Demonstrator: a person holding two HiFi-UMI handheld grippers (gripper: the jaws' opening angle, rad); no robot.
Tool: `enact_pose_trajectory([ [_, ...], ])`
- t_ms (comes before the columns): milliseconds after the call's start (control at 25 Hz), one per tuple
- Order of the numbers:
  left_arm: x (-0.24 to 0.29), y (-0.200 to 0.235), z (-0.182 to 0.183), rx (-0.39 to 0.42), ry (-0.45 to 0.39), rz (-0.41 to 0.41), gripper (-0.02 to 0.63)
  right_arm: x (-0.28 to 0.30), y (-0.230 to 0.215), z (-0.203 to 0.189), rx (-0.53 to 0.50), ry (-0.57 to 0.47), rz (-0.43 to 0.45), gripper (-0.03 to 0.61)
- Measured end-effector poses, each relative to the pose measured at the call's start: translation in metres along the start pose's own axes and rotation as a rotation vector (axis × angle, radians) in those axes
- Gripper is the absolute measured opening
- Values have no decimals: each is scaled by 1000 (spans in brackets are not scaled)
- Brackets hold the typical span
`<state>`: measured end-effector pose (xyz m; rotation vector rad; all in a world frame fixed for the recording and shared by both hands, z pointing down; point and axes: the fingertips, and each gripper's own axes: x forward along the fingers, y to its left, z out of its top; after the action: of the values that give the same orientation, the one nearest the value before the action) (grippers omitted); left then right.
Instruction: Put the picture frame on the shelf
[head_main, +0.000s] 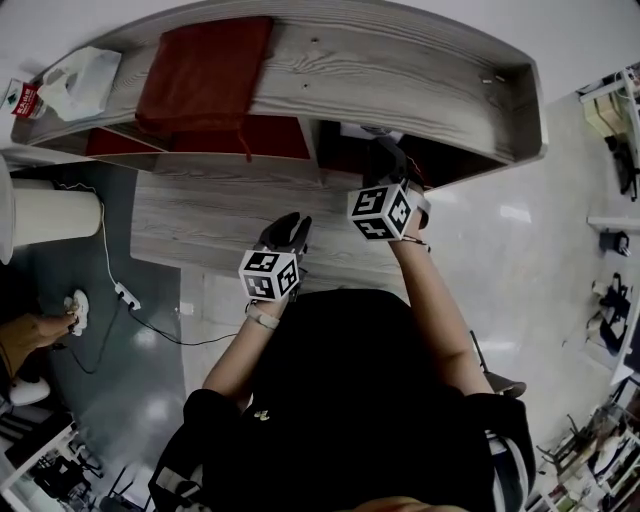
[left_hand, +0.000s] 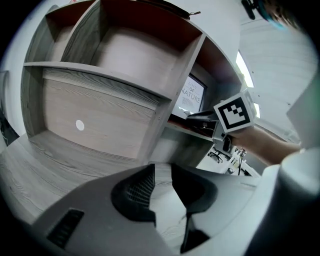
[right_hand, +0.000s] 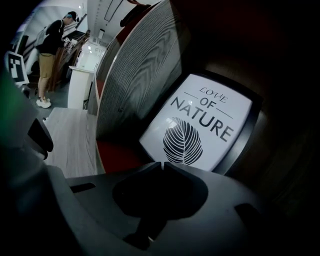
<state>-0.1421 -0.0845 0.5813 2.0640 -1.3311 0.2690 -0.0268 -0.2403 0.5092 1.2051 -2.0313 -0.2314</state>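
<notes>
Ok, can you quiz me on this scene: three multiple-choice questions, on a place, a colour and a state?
1. Where is the picture frame? A on the floor; B inside a compartment of the shelf; C on top of the shelf.
2. What colour is the cloth on top of the shelf? A blue; B red; C yellow.
3. How are the left tongs? A apart and empty; B shut on the cloth; C shut on the frame.
Answers: B, it stands in the dark compartment; B, it shows red from above; A, a gap with nothing in it.
</notes>
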Motion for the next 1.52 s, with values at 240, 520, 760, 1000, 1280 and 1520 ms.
enact_pose_trajectory([
  [240, -8, 7, -1, -1, -2, 10, 110, 9, -1, 5, -3, 10, -4, 9],
  [520, -12, 8, 0, 1, -7, 8, 110, 7, 1, 4, 22, 13, 3, 11],
  [760, -7, -11, 14, 66, -13, -44, 110, -16, 2, 4, 108, -51, 37, 11],
  [1000, 3, -43, 34, 163, -43, -108, 110, -50, 0, -8, 192, -102, 68, 11],
  [1280, 7, -85, 60, 274, -109, -192, 43, -97, -6, -24, 323, -179, 102, 11],
  [1520, 3, -115, 76, 295, -157, -280, 12, -137, -17, -35, 432, -248, 130, 9],
])
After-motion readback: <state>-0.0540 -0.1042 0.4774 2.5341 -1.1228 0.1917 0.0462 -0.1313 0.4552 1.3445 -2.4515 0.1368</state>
